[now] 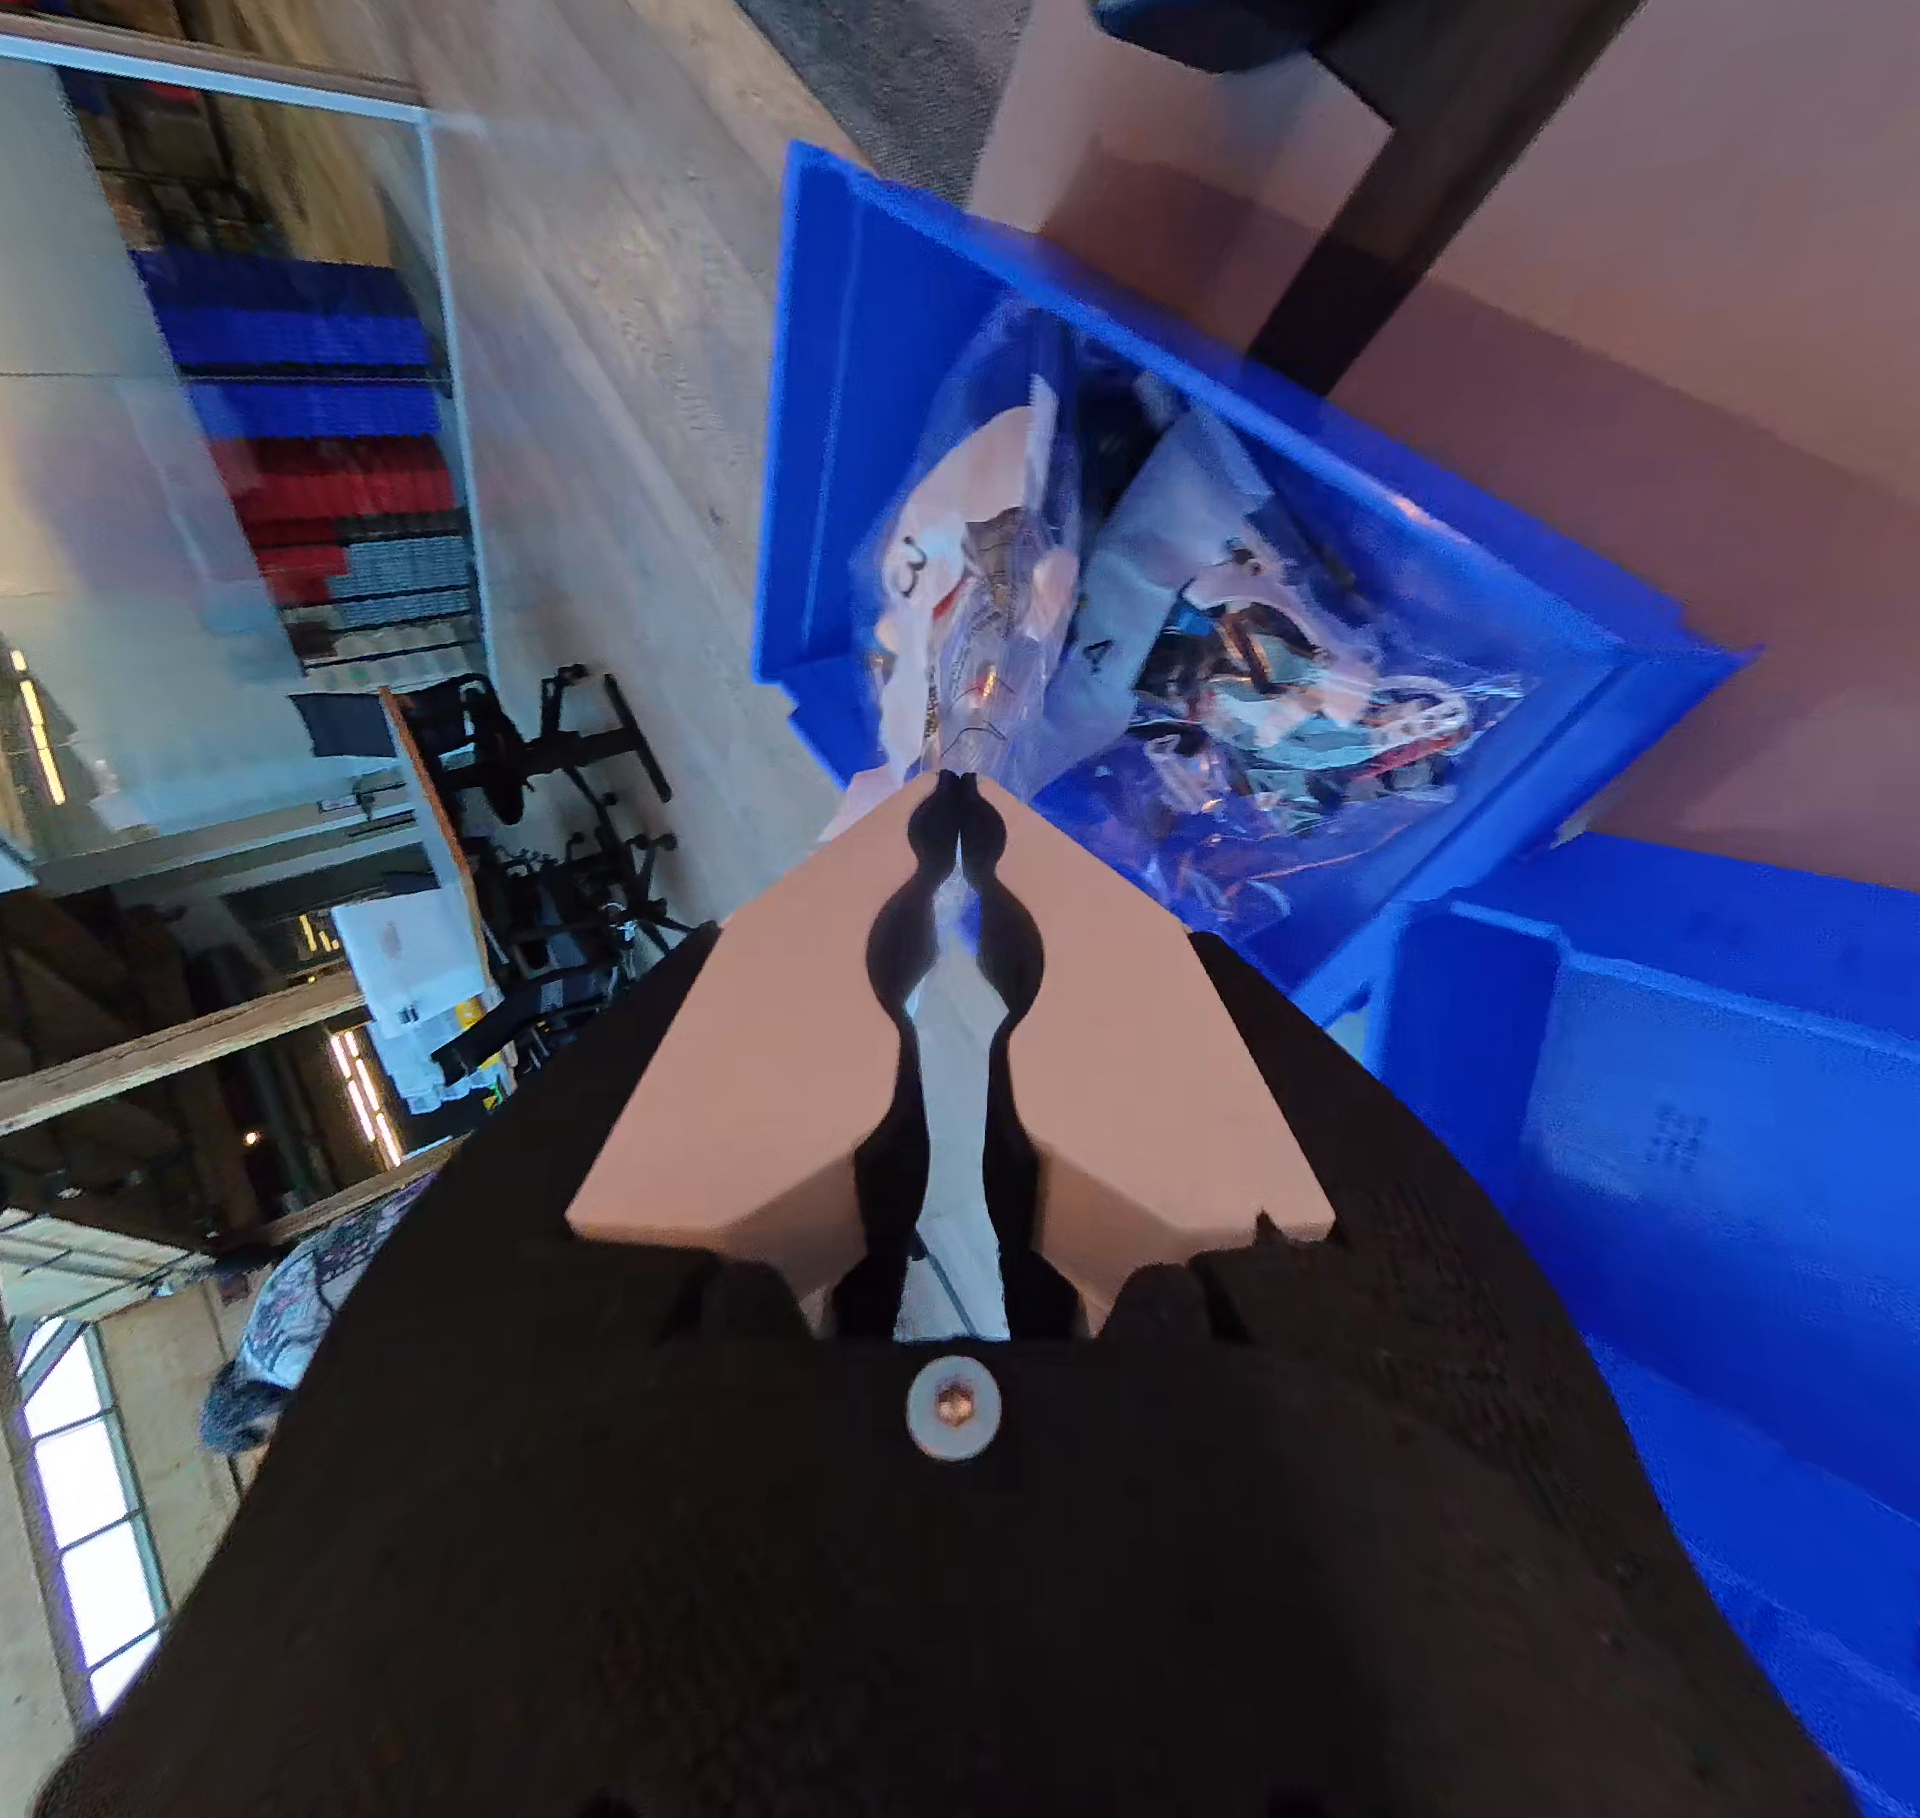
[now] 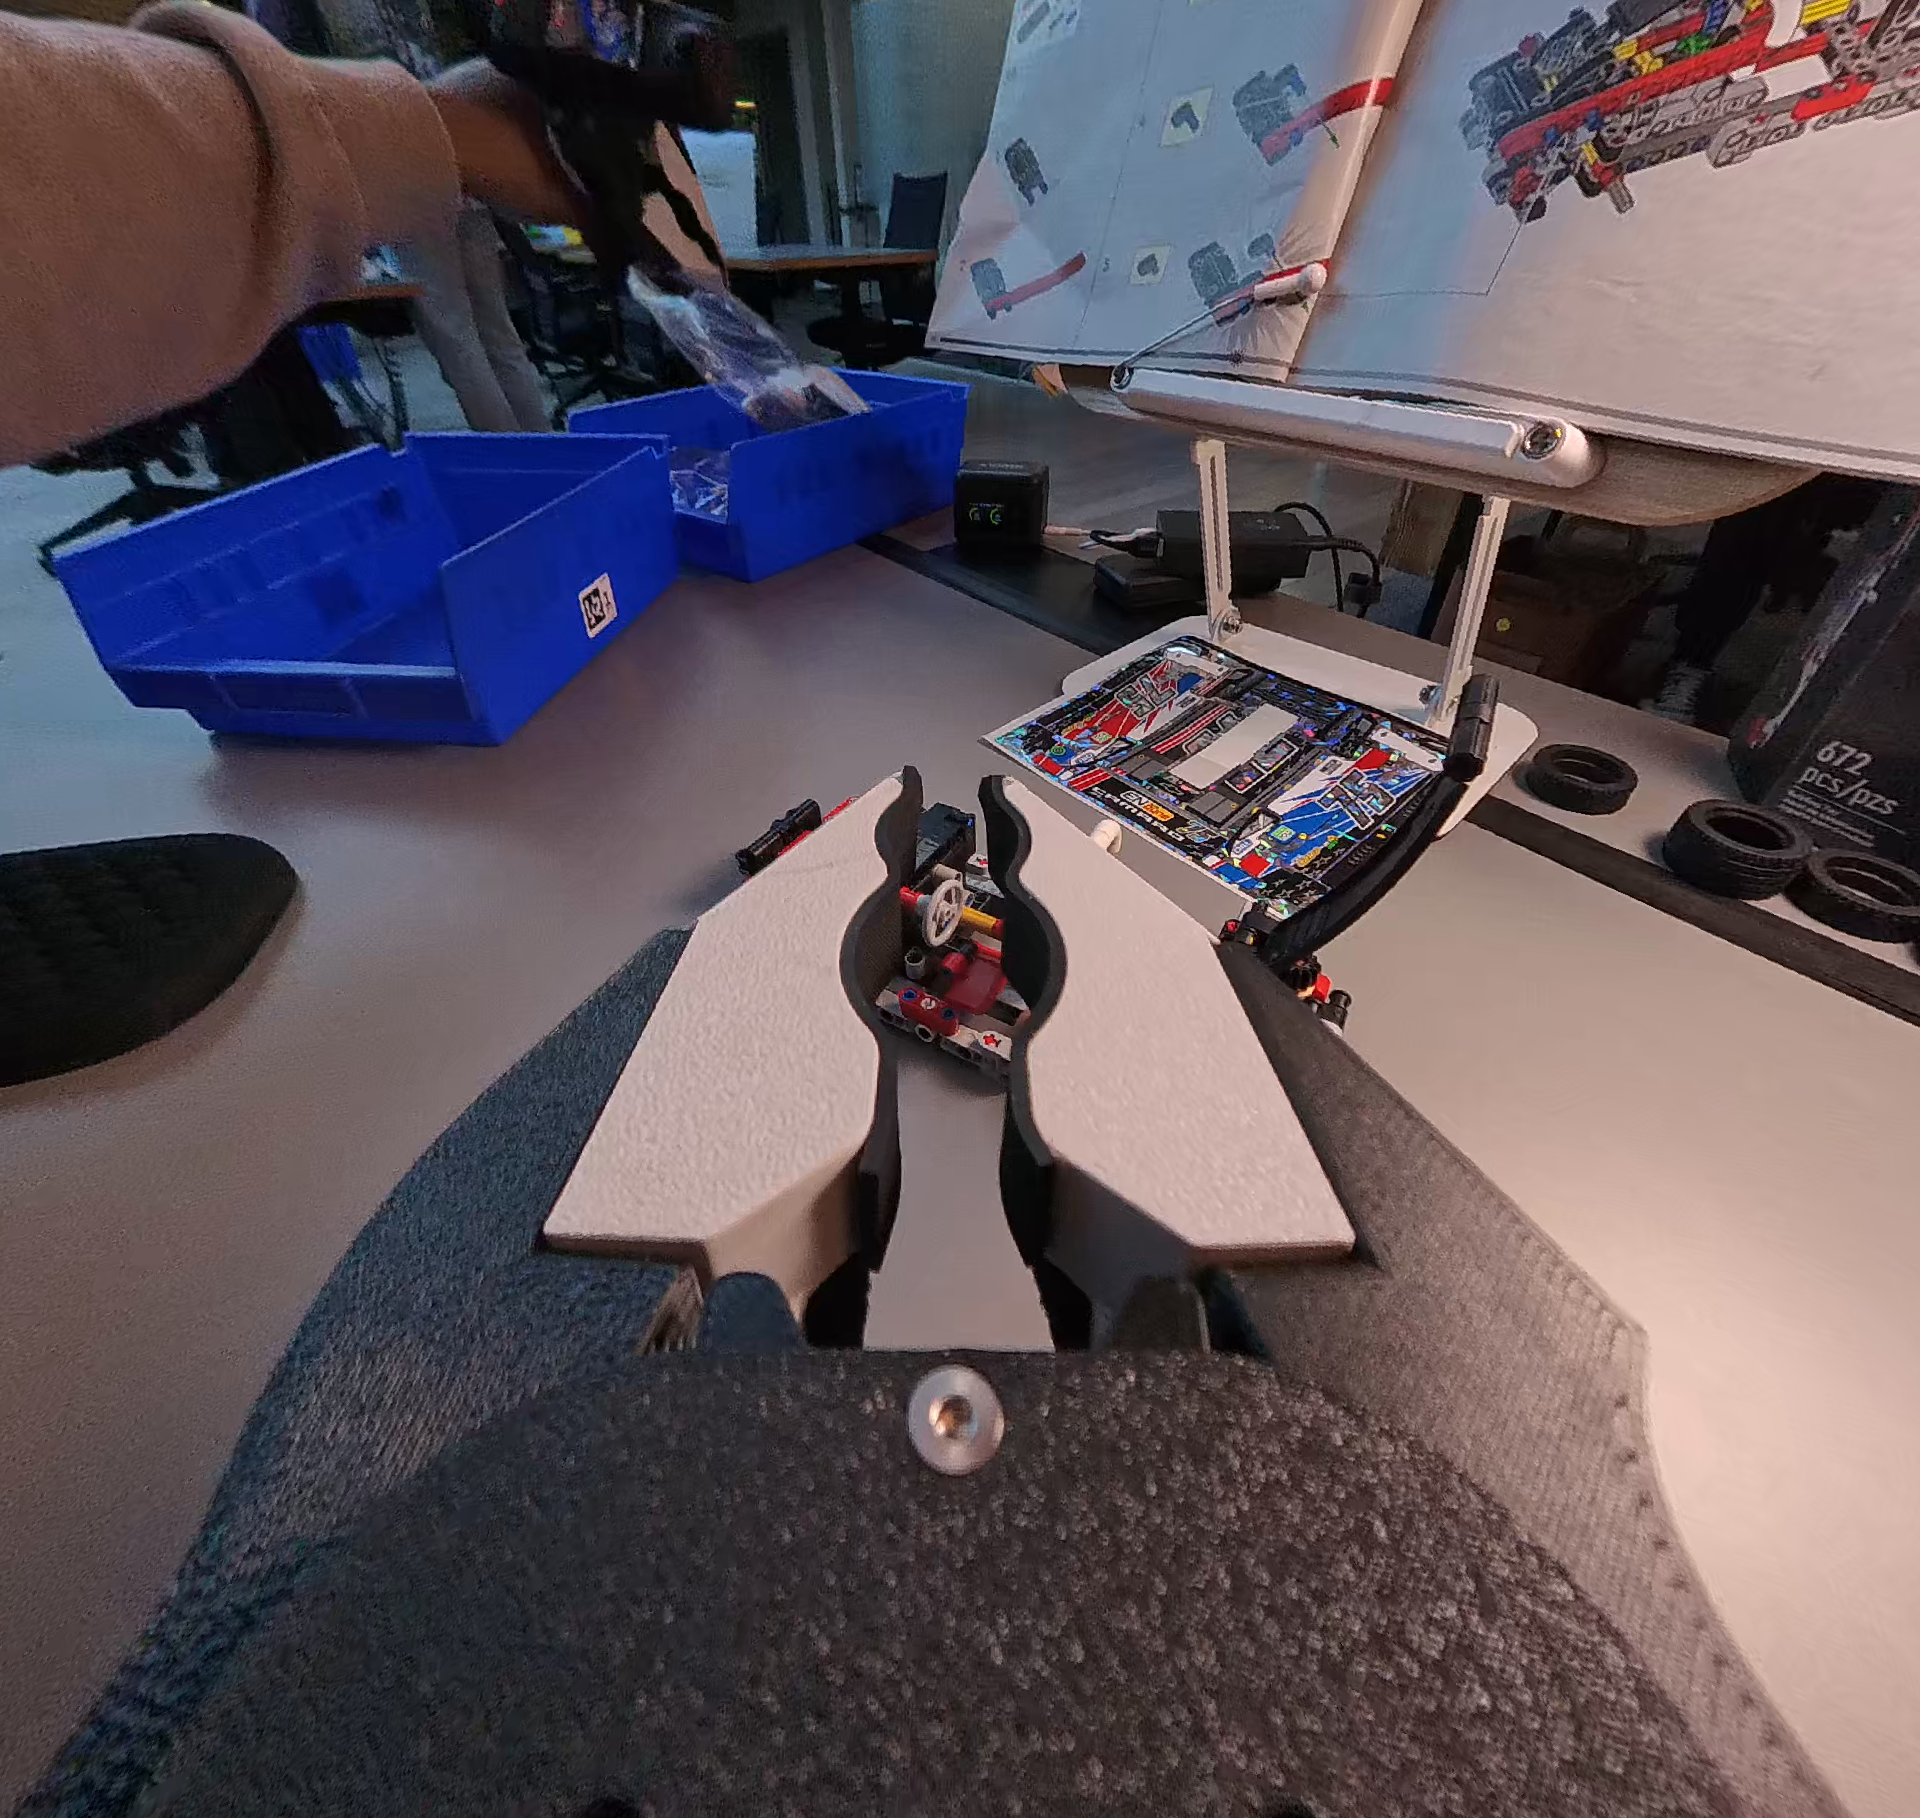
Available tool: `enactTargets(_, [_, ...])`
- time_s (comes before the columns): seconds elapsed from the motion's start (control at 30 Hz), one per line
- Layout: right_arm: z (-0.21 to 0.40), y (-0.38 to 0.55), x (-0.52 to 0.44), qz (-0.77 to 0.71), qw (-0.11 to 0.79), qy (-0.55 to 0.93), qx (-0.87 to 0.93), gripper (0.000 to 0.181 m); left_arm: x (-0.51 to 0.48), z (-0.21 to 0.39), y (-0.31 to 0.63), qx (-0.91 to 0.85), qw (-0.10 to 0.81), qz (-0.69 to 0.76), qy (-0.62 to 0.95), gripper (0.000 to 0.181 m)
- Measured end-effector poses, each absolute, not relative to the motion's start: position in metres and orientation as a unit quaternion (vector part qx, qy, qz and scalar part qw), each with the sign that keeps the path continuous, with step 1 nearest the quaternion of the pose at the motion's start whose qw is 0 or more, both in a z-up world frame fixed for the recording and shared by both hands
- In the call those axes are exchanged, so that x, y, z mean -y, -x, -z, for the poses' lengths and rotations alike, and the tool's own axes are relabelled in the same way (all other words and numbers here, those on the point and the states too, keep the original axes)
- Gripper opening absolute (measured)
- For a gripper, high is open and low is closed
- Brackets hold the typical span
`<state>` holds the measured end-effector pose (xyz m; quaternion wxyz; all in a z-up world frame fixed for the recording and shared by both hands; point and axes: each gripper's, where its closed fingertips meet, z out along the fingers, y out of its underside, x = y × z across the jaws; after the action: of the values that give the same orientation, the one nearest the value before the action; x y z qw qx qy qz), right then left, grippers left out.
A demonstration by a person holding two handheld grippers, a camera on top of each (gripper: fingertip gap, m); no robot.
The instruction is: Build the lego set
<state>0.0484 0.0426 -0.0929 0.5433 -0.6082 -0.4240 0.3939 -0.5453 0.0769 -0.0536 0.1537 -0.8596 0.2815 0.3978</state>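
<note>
Hand-held gripper (image 2: 951, 797) parted around lego assembly (image 2: 951, 947).

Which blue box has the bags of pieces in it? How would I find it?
Look at the grey table to the left of the tilted instruction book. Two blue boxes sit there side by side. It is the farther box, which holds clear plastic bags, while the nearer box looks empty.

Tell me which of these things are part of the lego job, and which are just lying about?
Part of the job:
- half-built model
- bag of parts pinched by the left claw
- instruction booklet
- sticker sheet
- tyres
- far blue bin

Lying about:
- near blue bin
- power adapter
- small black box
</note>
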Motion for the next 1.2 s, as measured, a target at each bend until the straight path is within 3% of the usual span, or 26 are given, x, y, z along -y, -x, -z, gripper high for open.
enactTargets(0.33, [0.083,-0.038,-0.047,-0.408,0.536,0.599,0.433,0.01,-0.059,-0.121,0.556,-0.221,0.255,-0.443,0.83,0.0])
enactTargets(0.53, [0.056,-0.025,-0.032,-0.416,0.536,0.565,0.469,0.01,-0.026,-0.225,0.481,-0.249,0.358,-0.42,0.796,0.0])
enactTargets(0.67, [0.012,-0.006,-0.015,-0.405,0.562,0.514,0.505,0.013,0.0,-0.262,0.403,-0.306,0.416,-0.385,0.765,0.0])
enactTargets(0.9, [-0.07,0.04,0.005,-0.434,0.594,0.468,0.489,0.038,0.021,-0.251,0.268,-0.379,0.466,-0.302,0.74,0.0])
enactTargets(1.03, [-0.05,0.075,0.023,-0.448,0.556,0.482,0.507,0.078,0.026,-0.208,0.188,-0.407,0.473,-0.212,0.752,0.0])
enactTargets(1.07, [-0.032,0.082,0.032,-0.448,0.531,0.492,0.525,0.08,0.028,-0.193,0.17,-0.415,0.473,-0.184,0.755,0.0])
enactTargets(1.1, [-0.012,0.084,0.039,-0.435,0.516,0.496,0.547,0.068,0.031,-0.179,0.154,-0.424,0.47,-0.16,0.757,0.0])
enactTargets(1.13, [0.007,0.081,0.049,-0.421,0.503,0.489,0.576,0.041,0.034,-0.165,0.142,-0.433,0.467,-0.142,0.758,0.0])
enactTargets(1.2, [0.027,0.06,0.057,-0.404,0.498,0.48,0.599,0.03,0.04,-0.141,0.128,-0.448,0.463,-0.121,0.755,0.0])
